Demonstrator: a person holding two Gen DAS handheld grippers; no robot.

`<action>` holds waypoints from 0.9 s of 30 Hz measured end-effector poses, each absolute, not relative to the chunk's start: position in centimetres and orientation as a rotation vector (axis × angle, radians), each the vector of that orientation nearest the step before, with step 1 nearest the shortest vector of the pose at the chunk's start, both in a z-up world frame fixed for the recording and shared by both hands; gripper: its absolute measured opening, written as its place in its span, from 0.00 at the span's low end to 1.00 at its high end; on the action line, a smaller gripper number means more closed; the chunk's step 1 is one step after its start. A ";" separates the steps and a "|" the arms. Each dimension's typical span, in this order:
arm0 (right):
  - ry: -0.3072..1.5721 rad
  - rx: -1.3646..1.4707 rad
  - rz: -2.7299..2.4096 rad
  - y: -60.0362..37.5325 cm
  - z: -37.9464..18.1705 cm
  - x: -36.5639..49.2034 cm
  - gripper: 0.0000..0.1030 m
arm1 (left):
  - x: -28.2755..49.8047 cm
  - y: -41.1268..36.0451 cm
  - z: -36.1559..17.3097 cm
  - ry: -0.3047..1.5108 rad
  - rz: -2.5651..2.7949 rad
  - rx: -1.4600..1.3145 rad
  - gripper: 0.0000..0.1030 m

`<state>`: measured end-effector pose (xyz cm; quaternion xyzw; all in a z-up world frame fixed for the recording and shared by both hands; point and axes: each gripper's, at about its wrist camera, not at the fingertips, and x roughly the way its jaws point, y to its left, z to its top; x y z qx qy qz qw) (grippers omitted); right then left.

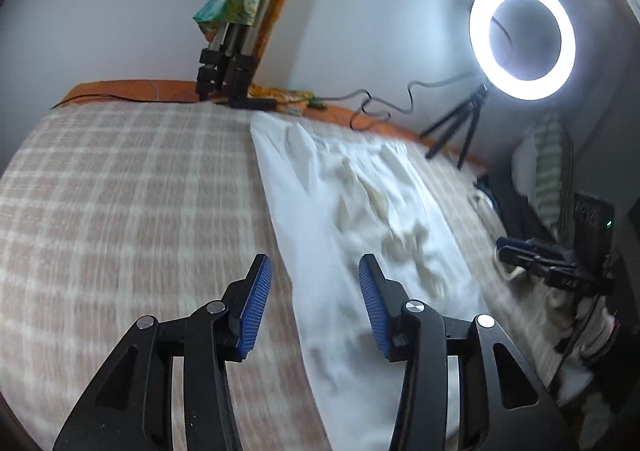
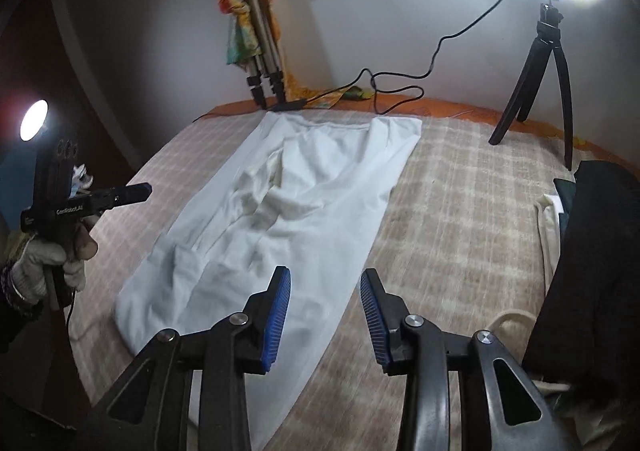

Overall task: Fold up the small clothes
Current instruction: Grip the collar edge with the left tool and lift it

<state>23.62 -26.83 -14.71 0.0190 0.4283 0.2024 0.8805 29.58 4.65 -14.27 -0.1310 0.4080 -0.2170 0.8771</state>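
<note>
Both tongs stand part-way open with nothing between their blue pads: the left tongs (image 1: 315,303) hang over the long left edge of the white garment (image 2: 280,211), the right tongs (image 2: 325,317) over its near right edge. Neither touches the cloth.

That garment lies as a long folded strip on the checked blanket (image 2: 460,211), its far end just short of the silver tripod (image 2: 262,51) against the wall. The middle of the strip is bunched and wrinkled.

Risks, as I judge them: a pinch at the edge may catch only the top layer, so the earlier fold peels open when lifted. Folding over the rumpled middle would lock the creases in. A wide sweep toward the far end could snag the black cable (image 2: 400,79) beside the tripod.
</note>
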 end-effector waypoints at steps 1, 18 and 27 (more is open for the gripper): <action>0.894 0.067 0.412 -27.1 -14.9 25.2 0.37 | 30.9 4.8 -14.4 0.854 -0.448 -0.284 0.43; 0.953 0.117 0.265 -28.2 -18.7 41.7 0.38 | 45.4 2.4 -18.1 0.899 -0.375 -0.215 0.43; 0.958 0.077 0.254 -27.5 -20.2 45.2 0.38 | 48.6 0.5 -19.1 0.915 -0.381 -0.153 0.43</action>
